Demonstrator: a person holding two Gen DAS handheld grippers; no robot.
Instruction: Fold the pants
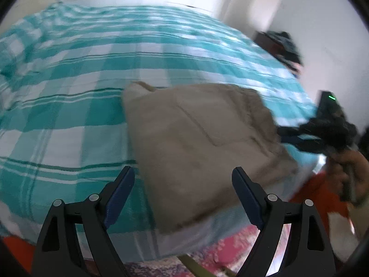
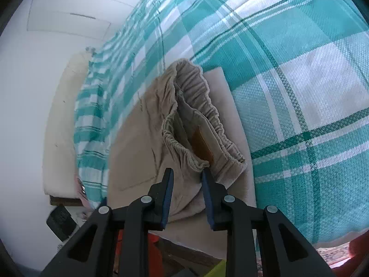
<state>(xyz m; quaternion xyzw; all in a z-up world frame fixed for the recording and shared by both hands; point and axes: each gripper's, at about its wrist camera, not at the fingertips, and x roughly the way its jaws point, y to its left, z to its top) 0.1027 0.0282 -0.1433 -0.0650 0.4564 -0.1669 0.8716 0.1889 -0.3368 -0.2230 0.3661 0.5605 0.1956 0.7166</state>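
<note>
Right gripper (image 2: 187, 174) pinches bunched pants (image 2: 184, 124) (beige) on bed (image 2: 299, 92)

I'm seeing beige pants (image 1: 196, 138) lying across the middle of my left view, on a bedspread (image 1: 80, 73) checked in teal and white with thin dark green lines. In the right view, a tan-orange label (image 2: 203, 146) is showing inside the waistband at centre. Both grippers are looking black with dark blue pads (image 2: 169, 198). A pink and red patterned rug (image 1: 230, 249) is showing at the lower edge. The walls (image 1: 322, 34) are showing white.
</note>
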